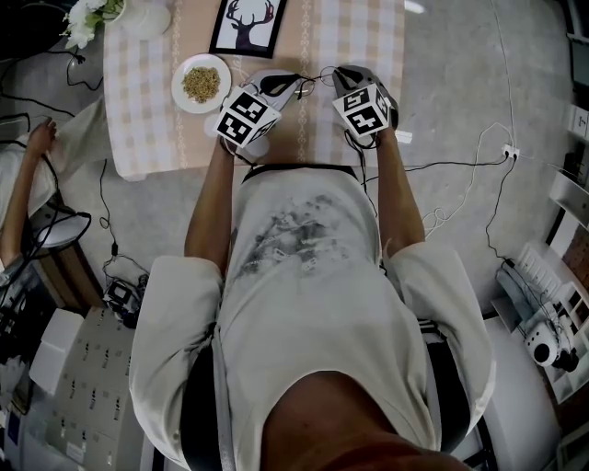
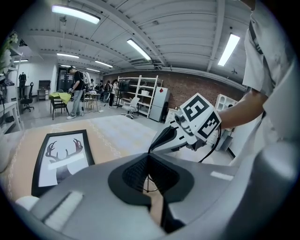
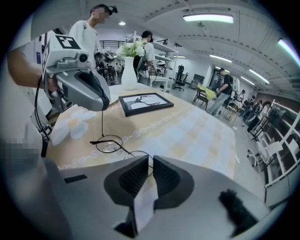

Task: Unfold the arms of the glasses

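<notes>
Thin black wire glasses (image 3: 108, 144) with round lenses hang just above the checked tablecloth (image 3: 187, 131), between my two grippers. In the head view the glasses (image 1: 315, 75) are a small dark line between the grippers. My left gripper (image 2: 149, 159) is shut on one arm of the glasses, which runs as a thin wire (image 2: 149, 180) between its jaws. In the right gripper view the left gripper (image 3: 103, 108) holds that arm upright above the lens. My right gripper (image 3: 150, 161) is shut on the frame by the second lens, which its jaws partly hide.
A framed deer picture (image 1: 247, 23) lies at the table's far side. A white plate of grain (image 1: 201, 83) sits to the left, near a white vase of flowers (image 3: 130, 75). A white flower-shaped mat (image 3: 70, 129) lies by the near edge. Cables cross the floor (image 1: 479, 175).
</notes>
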Motion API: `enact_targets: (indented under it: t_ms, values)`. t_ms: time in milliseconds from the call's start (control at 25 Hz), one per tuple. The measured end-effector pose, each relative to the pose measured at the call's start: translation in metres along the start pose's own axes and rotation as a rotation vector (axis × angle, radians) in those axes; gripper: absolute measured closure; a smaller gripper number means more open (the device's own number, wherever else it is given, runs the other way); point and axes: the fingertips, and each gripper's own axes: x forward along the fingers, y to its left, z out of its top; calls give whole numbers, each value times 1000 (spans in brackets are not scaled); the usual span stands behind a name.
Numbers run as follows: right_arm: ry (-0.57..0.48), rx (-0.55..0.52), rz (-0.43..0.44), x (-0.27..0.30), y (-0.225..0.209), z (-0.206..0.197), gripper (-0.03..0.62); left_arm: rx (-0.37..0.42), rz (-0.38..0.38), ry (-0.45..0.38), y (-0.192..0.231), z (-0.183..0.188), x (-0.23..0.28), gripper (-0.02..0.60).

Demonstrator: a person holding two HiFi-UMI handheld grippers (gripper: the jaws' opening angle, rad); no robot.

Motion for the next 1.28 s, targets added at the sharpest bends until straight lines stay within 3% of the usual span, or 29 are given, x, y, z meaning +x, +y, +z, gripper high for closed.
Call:
enact_targets:
  t_ms: [200,280,1280]
  values:
    - [-28,-42,8,-6,10,8,565,8,-17,7,-5,-1,2,574]
    - [-36,-58,14,-7,15,12,520,13,-23,9,-7,0,3,574]
    - [-87,-259,187,-18,95,25,457,34,-44,1,-15,5,1,574]
